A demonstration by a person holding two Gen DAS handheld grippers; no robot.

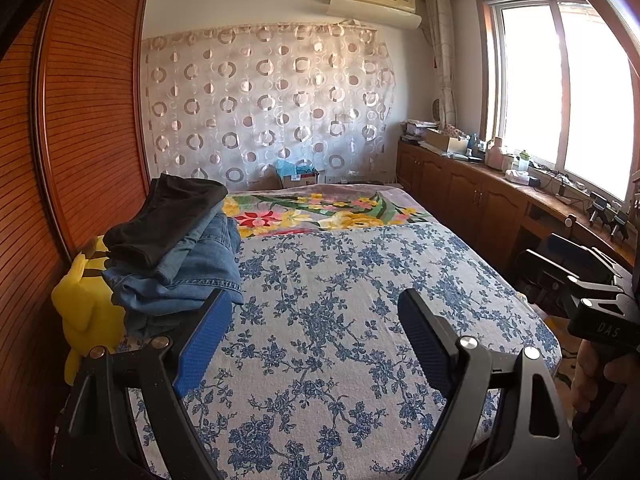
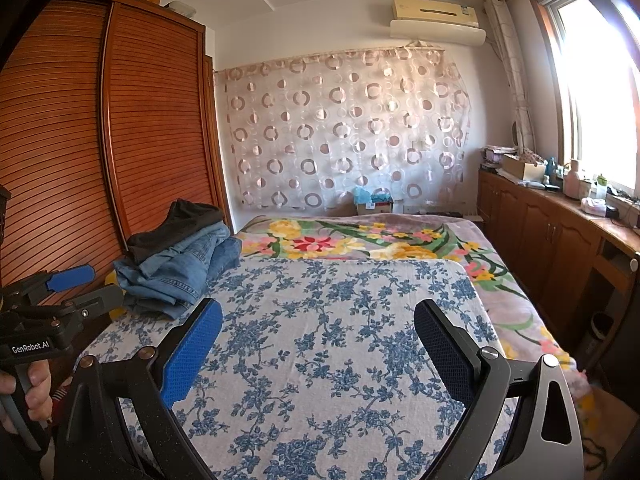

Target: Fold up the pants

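A pile of pants lies at the left edge of the bed: black pants (image 1: 168, 216) on top of blue jeans (image 1: 192, 268). The same pile shows in the right wrist view, black pants (image 2: 176, 228) over jeans (image 2: 180, 272). My left gripper (image 1: 316, 340) is open and empty, held above the blue-flowered sheet (image 1: 340, 320), its left finger close to the jeans. My right gripper (image 2: 318, 344) is open and empty above the sheet (image 2: 340, 320), to the right of the pile. The left gripper also shows at the left of the right wrist view (image 2: 86, 286).
A yellow plush toy (image 1: 86, 308) sits by the pile against the wooden wardrobe (image 1: 80, 120). A floral blanket (image 1: 320, 212) covers the far end of the bed. A wooden cabinet (image 1: 480, 188) with clutter runs along the window on the right.
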